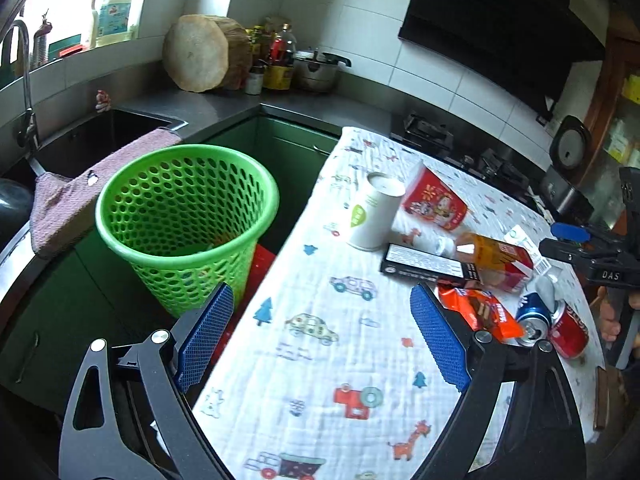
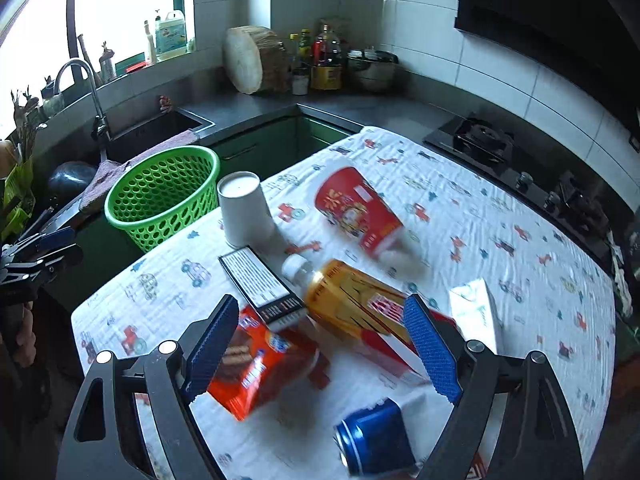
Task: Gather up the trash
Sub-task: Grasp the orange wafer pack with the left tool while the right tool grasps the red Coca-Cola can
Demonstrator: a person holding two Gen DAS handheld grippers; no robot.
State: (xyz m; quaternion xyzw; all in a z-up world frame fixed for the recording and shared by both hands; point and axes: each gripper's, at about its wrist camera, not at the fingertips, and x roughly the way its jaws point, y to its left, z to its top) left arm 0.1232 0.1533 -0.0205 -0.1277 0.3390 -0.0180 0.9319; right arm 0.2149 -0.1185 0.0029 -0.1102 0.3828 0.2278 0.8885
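The green basket (image 1: 186,224) stands just beside the table (image 1: 320,360), at its left edge. On the table cloth, right of the basket, lie a white cup (image 2: 244,210), a red cup (image 2: 358,212), a black box (image 2: 262,284), a bottle (image 2: 352,300), a snack pack (image 2: 260,364) and a blue can (image 2: 374,438). The left gripper (image 1: 322,336) is open and empty near the basket. The right gripper (image 2: 320,348) is open above the snack pack and bottle.

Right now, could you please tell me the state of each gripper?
Left gripper: open, holding nothing, above the tablecloth.
Right gripper: open, holding nothing, over the orange snack packet.
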